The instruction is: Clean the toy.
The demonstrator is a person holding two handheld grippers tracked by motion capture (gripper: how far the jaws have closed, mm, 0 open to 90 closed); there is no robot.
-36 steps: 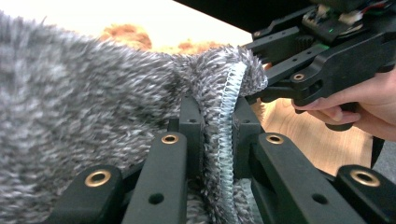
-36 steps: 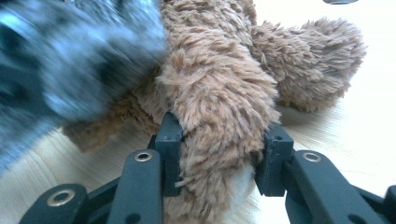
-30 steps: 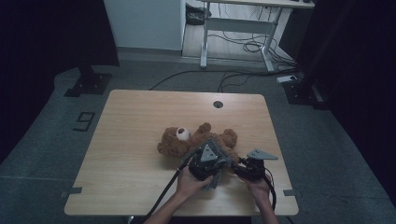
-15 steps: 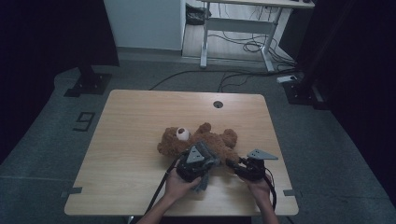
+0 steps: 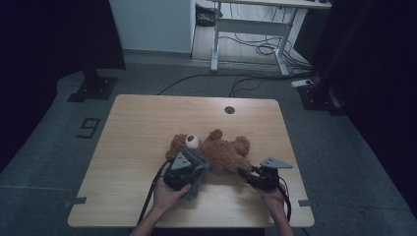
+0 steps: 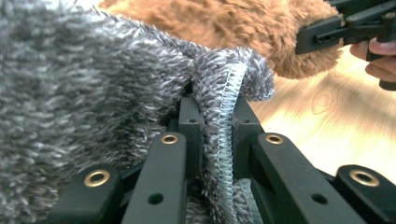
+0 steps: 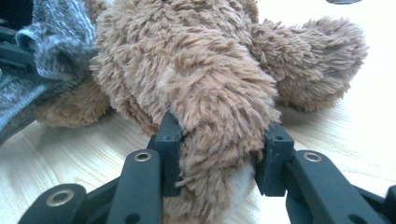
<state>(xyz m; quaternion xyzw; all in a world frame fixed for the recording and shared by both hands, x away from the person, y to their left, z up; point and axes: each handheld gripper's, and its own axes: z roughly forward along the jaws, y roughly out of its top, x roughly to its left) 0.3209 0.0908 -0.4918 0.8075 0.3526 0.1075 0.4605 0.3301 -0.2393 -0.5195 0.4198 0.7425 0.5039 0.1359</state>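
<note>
**Grey Cloth at the Teddy, Not Yet On**

Lay on its back on the wooden table [image 5: 147, 128], toward the near edge and a bit right of the middle: a brown teddy bear [image 5: 223, 153], head pointing to the left edge. Seemed to be a dressing job, with a fuzzy grey knit cloth [image 6: 93, 93] as the clothing.

Left gripper [image 5: 189, 169]: jaws pressed together on the stitched hem of the grey cloth, held close to the near edge, just beside the teddy's body. Cloth bunched up and touching the brown fur, but not wrapped around any part of the teddy as far as could be seen.

Right gripper [image 7: 219, 158]: jaws clamped on one furry leg of the teddy, pinning it near the right side of the near edge.

Done so far, by the look of it: both grips taken. Left to do: pulling the cloth over or around the teddy.
</note>
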